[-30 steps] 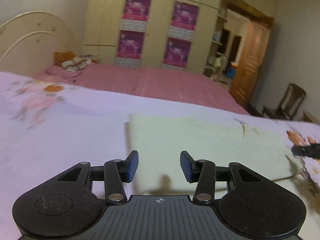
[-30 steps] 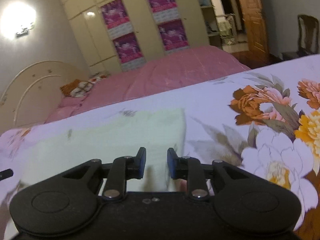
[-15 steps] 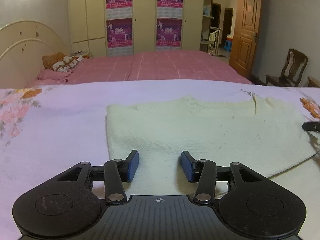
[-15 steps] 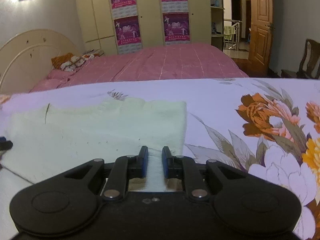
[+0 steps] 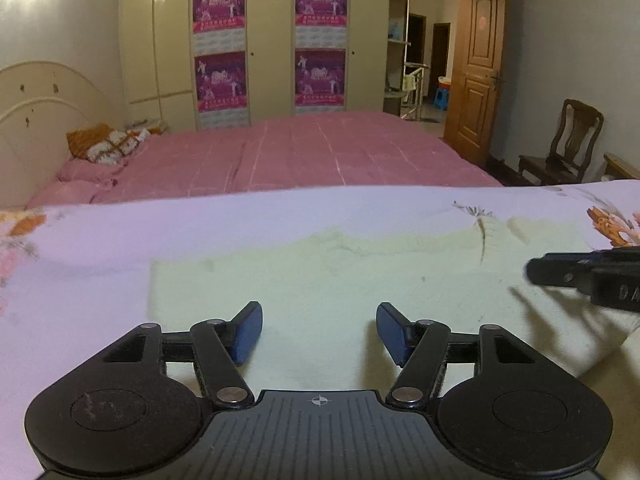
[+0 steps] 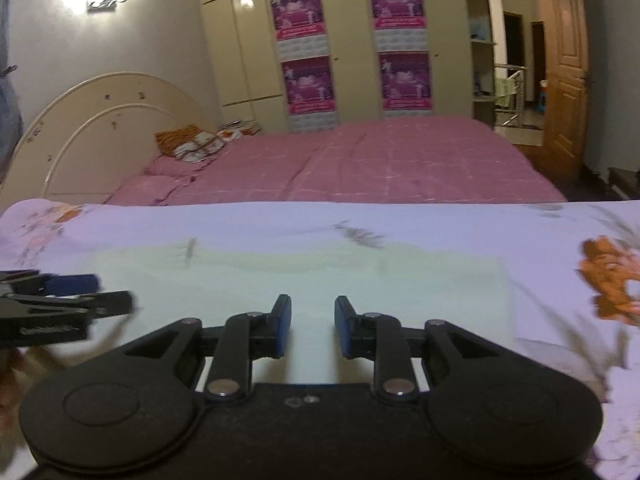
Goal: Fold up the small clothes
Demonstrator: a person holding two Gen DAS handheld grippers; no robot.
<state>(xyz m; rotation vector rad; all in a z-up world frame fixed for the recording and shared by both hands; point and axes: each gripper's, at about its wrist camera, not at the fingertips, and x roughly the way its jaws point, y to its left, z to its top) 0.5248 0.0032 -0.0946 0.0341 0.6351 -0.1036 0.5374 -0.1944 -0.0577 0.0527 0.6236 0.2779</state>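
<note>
Both tools have slid sideways over the pale garment (image 5: 360, 280); left tool (image 5: 319, 332) and right tool (image 6: 313, 330) are opening, seemingly gripping nothing.

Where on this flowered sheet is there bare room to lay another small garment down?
Left of the pale knit garment, the flowered sheet lies bare out to its edge. A bare strip also runs beyond the garment, toward the pink bed. It is crowded over the garment, where the left gripper and right gripper hang, jaws opening, empty.
</note>
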